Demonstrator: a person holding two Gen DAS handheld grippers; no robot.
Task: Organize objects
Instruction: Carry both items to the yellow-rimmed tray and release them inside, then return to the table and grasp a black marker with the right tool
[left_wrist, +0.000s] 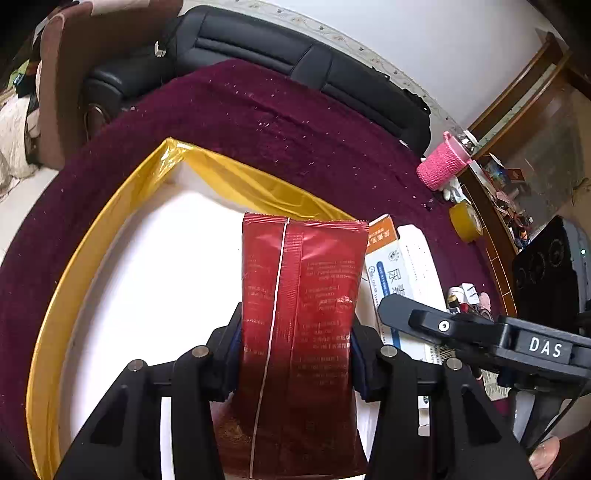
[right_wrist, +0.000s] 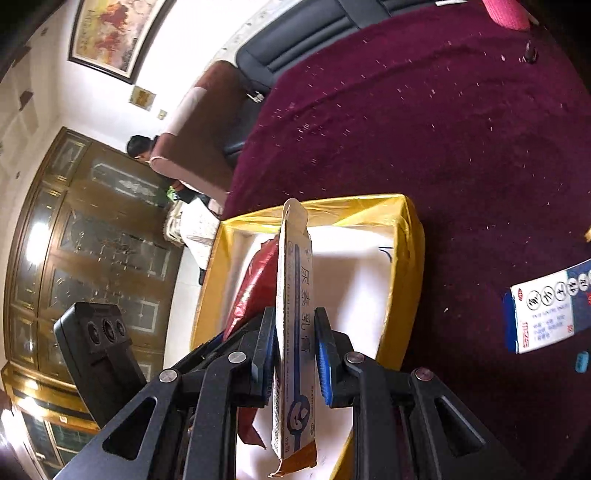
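Both grippers hold items above the yellow-rimmed box, ready to drop them in.

The left gripper (left_wrist: 295, 354) is clamped on a red packet (left_wrist: 299, 332) across its lower half, so the packet stands up over the box (left_wrist: 92, 236), above its white inside. The right gripper (right_wrist: 295, 350) pinches a thin white carton (right_wrist: 293, 314) edge-on, just beside the packet and also over the box. The two tools sit very close together, so one risk is that they knock into each other and jolt a grip loose. The carton's top flap is open and it is held by its narrow faces, so it may twist or slip out early and land on the dark red carpet (right_wrist: 461, 147) outside the box. The soft packet may buckle or catch the box's yellow rim.
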